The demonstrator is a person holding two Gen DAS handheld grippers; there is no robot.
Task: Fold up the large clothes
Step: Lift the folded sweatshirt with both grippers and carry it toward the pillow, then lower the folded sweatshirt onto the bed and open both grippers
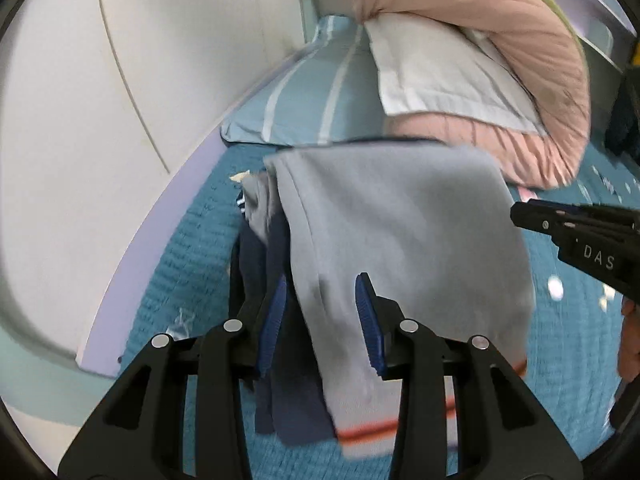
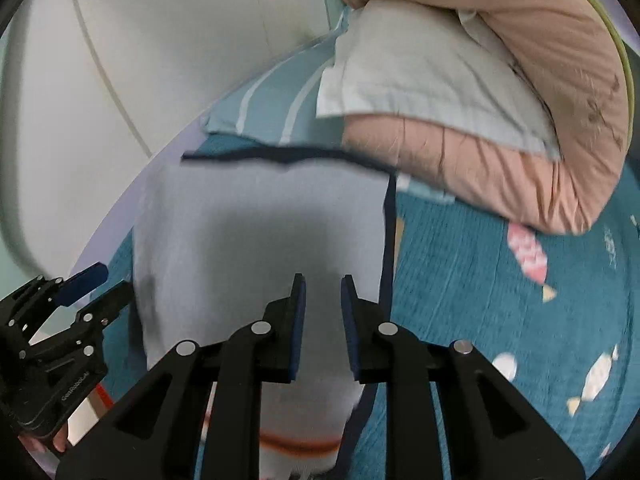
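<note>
A large grey garment [image 1: 400, 220] with navy lining and an orange stripe near its hem hangs blurred above the teal bedspread [image 1: 188, 260]. In the left wrist view, my left gripper [image 1: 322, 292] has bunched grey and navy folds between its blue pads [image 1: 276, 320] and is shut on them. My right gripper [image 1: 520, 216] reaches in from the right at the garment's edge. In the right wrist view, the right gripper [image 2: 322, 284] stands nearly closed, its pads pinching the grey garment [image 2: 240, 220]. The left gripper [image 2: 102, 288] sits at the cloth's left edge.
A rolled pink quilt [image 1: 540, 80] and a white pillow [image 1: 432, 80] lie beyond the garment. A blue striped pillow [image 1: 304, 100] sits by the white wall [image 1: 80, 120] on the left. The bedspread [image 2: 500, 300] with fish prints stretches to the right. A person's hand [image 1: 628, 340] shows at the right edge.
</note>
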